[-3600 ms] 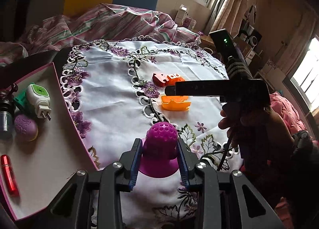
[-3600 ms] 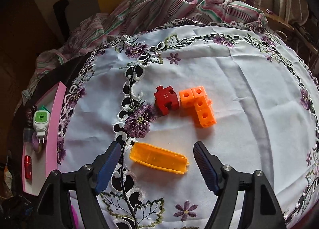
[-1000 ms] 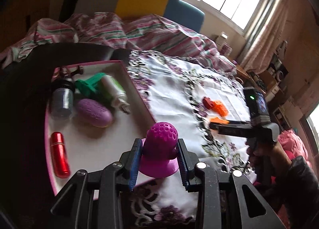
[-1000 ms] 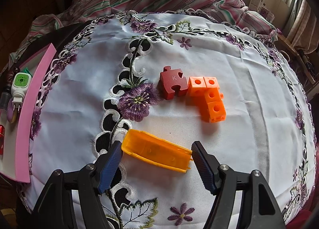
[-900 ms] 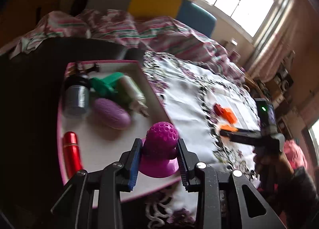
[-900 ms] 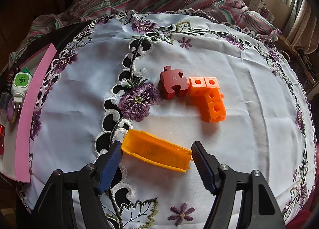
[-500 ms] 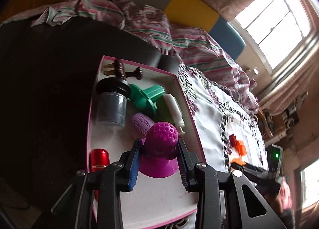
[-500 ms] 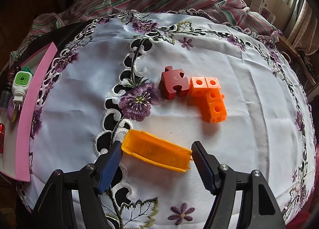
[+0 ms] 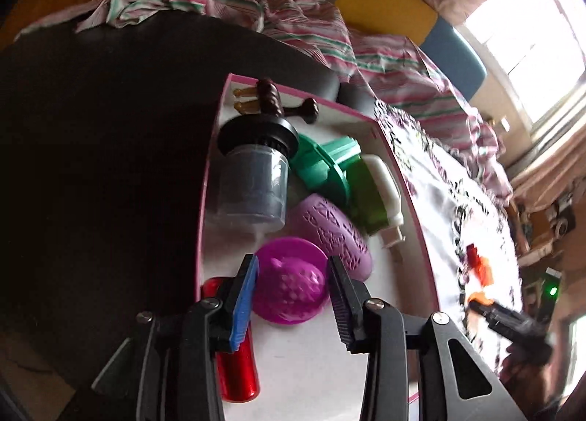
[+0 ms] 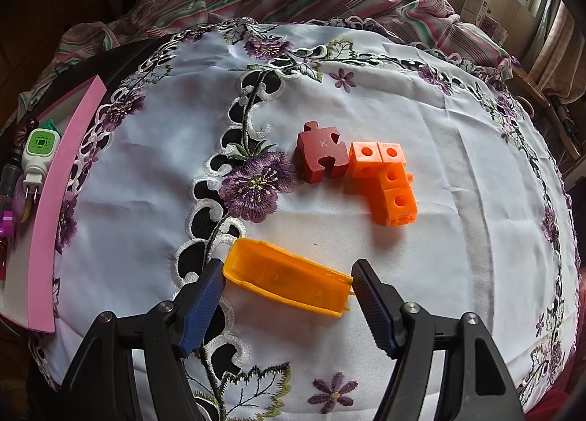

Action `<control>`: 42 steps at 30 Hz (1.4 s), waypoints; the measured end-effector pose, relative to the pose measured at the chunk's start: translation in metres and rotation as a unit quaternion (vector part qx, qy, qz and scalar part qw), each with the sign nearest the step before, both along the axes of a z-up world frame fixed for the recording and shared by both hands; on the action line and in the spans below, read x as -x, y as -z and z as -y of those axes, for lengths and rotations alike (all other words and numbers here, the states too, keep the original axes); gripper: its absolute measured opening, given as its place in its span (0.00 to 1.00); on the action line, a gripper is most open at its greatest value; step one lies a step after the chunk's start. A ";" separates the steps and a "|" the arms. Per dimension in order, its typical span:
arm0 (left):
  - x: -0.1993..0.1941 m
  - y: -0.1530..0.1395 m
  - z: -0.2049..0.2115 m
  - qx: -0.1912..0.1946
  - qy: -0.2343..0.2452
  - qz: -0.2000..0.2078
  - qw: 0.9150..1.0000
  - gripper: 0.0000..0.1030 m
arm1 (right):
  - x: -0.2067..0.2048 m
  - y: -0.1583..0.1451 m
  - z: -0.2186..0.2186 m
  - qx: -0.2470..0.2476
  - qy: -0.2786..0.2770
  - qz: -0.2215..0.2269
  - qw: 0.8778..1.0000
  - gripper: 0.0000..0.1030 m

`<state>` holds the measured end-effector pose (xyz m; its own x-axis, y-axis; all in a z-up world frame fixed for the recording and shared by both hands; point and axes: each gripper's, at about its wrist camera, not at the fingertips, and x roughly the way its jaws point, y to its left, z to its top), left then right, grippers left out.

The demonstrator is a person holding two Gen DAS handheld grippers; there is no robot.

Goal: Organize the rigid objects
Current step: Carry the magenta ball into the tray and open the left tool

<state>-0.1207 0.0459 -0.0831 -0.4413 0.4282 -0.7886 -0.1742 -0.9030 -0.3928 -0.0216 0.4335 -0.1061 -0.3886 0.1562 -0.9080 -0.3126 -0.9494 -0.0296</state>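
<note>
A magenta dotted dome (image 9: 291,285) lies tipped on the white floor of the pink-rimmed tray (image 9: 311,366). My left gripper (image 9: 293,296) straddles it; its jaws are opening and the pads stand just off the dome's sides. An orange plastic case (image 10: 289,282) lies on the embroidered cloth (image 10: 457,238). My right gripper (image 10: 287,271) is closed on it, one fingertip at each end. Beyond it sit a dark red puzzle piece (image 10: 322,157) and an L of orange cubes (image 10: 388,179).
The tray also holds a grey jar with a black lid (image 9: 252,186), a green part (image 9: 322,164), a white and green plug-in (image 9: 373,194), a purple egg shape (image 9: 329,230) and a red tube (image 9: 234,366). Its pink wall (image 10: 55,201) borders the cloth's left side. Striped bedding lies behind.
My left gripper swung from the cloth's edge to over the tray and sank. The magenta dome, gripped upright before, now lies tipped on the tray floor between wider jaws. The right gripper stayed put.
</note>
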 end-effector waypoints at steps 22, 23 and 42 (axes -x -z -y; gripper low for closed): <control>-0.043 -0.035 -0.005 0.075 0.007 -0.093 0.993 0.60 | 0.000 0.001 0.001 -0.005 -0.004 0.001 1.000 0.70; -0.046 -0.036 -0.007 0.080 0.010 -0.096 0.992 0.60 | 0.000 0.001 0.001 -0.004 -0.004 0.001 1.000 0.70; -0.073 -0.040 -0.017 0.119 0.025 -0.114 0.986 0.68 | -0.002 0.000 0.002 -0.005 -0.004 0.001 1.000 0.70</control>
